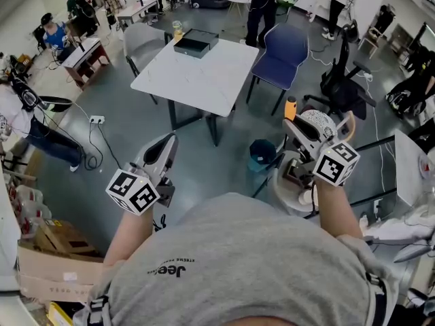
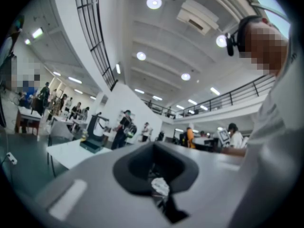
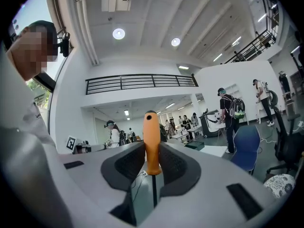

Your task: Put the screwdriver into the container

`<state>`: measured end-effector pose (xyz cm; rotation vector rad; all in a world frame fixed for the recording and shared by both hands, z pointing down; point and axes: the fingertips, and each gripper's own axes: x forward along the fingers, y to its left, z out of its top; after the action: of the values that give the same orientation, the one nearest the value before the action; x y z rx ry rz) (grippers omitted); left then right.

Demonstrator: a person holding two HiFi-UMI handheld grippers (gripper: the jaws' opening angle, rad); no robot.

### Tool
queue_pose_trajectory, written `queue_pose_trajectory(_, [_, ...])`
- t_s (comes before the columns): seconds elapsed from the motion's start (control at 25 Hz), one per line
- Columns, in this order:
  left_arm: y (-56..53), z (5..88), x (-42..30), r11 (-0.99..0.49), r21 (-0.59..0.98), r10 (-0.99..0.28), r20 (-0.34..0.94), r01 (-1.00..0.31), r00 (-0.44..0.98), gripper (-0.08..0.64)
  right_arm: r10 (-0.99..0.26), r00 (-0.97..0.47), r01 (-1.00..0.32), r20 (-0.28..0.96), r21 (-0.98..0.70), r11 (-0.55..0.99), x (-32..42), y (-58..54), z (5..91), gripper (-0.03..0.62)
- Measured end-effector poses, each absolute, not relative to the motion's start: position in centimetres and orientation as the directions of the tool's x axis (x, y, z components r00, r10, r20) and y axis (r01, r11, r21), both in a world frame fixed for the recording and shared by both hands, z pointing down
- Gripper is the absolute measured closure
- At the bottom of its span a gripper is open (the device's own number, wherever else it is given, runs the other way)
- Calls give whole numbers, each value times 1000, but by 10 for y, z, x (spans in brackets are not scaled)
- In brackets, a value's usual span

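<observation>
My right gripper [image 3: 153,163] is shut on a screwdriver [image 3: 152,141], whose orange handle stands up between the pads and whose thin shaft runs down toward the camera. In the head view the right gripper [image 1: 298,125] is raised at the right, with the orange handle [image 1: 291,107] poking past its tips. The container [image 1: 195,44], a dark open box, sits on the far edge of the white table [image 1: 204,73], well ahead of both grippers. It also shows as the small container [image 3: 195,146] and the container [image 2: 90,145]. My left gripper [image 1: 160,153] [image 2: 154,167] is shut with nothing in it.
A blue chair [image 1: 282,53] stands right of the table and a grey chair [image 1: 141,43] at its left. A blue bin [image 1: 262,153] and a black office chair [image 1: 343,80] are nearby. Cardboard boxes [image 1: 47,263] lie at lower left. Several people stand around the hall.
</observation>
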<state>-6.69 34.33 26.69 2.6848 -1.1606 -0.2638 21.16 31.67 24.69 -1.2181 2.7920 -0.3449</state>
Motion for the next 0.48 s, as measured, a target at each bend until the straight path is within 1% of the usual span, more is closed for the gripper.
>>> queue_pose_trajectory(0.28, [346,260,-49,-670,246,-735,-90,-700,672,561,-709,-705,-690,-14,-218,690,227,323,240,503])
queue_pose_trajectory(0.48, [350,260,-24,-666,254,-738,-93,-701,668,561,-691,-722,-674,-28,-196,712,250,331,238,503])
